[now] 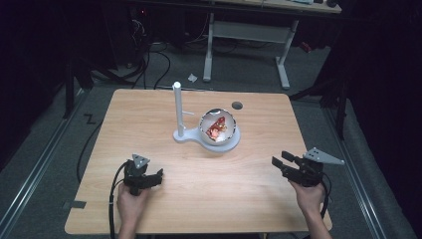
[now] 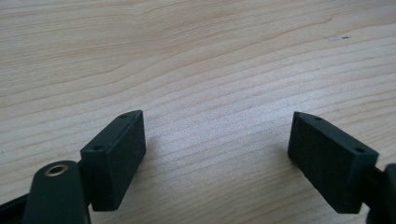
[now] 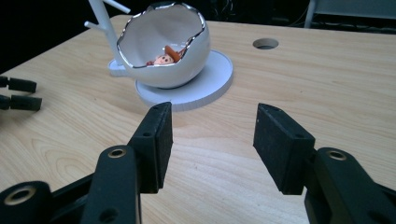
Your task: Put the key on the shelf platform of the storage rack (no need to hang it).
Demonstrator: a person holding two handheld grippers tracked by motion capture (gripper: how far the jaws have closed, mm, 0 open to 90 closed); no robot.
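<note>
Here we are at the wooden table [image 1: 199, 199], and the person has a gripper in each hand, both near the front edge. The left gripper [image 1: 160, 174] sits low over the bare wood at the left; in the left gripper view [image 2: 217, 149] its two black pads are spread wide with nothing but wood grain between them. The right gripper [image 1: 275, 162] is over at the right side of the table, pointing in toward the middle; in the right gripper view [image 3: 212, 135] its jaws stand partly apart, narrower than the left pair, and there is only table between them – nothing held.

Right in its line of sight: the white eggshell-shaped bowl [image 3: 163, 51], with a jagged, silvery rim, resting tilted on a round white base [image 3: 205, 88] at the centre of the table. From above, the bowl [image 1: 219, 127] has small red and orange pieces [image 1: 216, 127] lying inside; I can't tell what they are. A white upright post [image 1: 177, 107] with little pegs rises just beside the bowl, on its left, joined to the same base. A round cable hole [image 1: 237, 105] sits in the tabletop behind the bowl. Both grippers are well apart from the bowl, and the left gripper's jaw tips show at the far left edge of the right gripper view
</note>
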